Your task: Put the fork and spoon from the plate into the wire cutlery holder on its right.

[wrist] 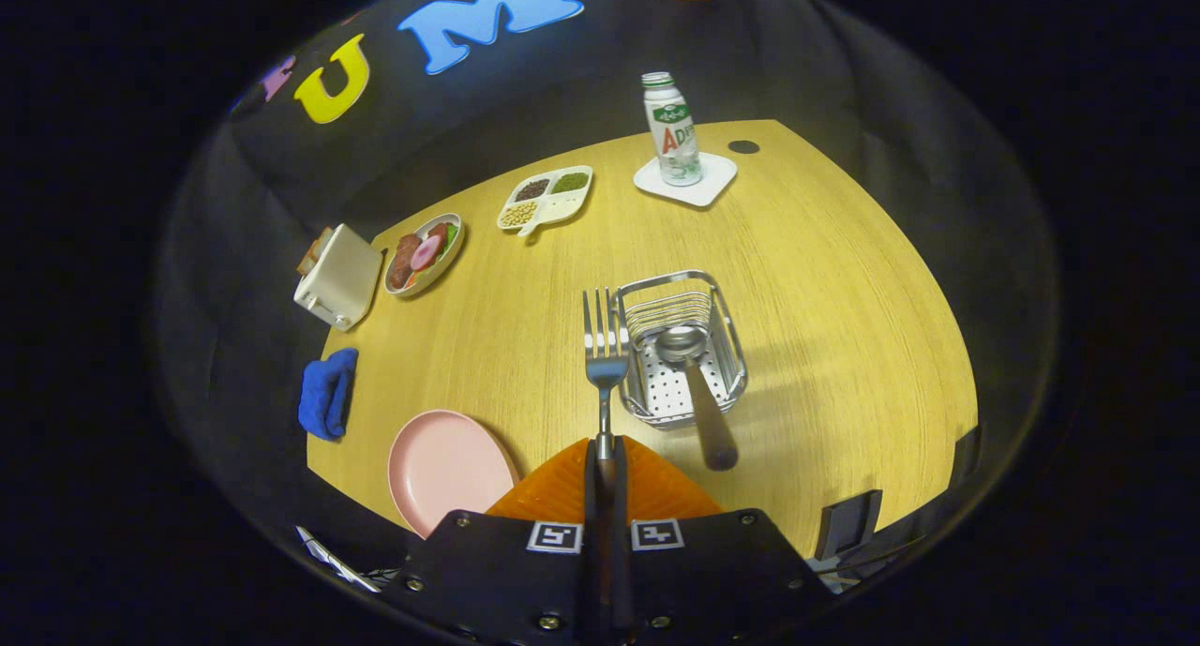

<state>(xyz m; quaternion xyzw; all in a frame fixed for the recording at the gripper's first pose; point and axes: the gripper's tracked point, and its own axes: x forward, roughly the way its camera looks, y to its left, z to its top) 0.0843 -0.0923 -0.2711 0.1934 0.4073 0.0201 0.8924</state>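
Fork (606,351) clamped by handle between fingers of hand-held gripper (606,458), jaws nearly closed on it, tines pointing straight ahead. Held above surface (844,280), tines just left of wire cutlery holder (682,346). Spoon (696,383) already in holder, bowl down, handle leaning out toward gripper. Pink plate (445,463) bare, left of fingers and close in. Judgement: handle grip leaves tines free to go in; fork needs shift right, then tilt down over holder, clear of spoon handle.

The fork (606,346) and wire holder (682,346) are shiny metal. The tabletop (844,299) looks like smooth wood. The blue cloth (327,393) looks soft.
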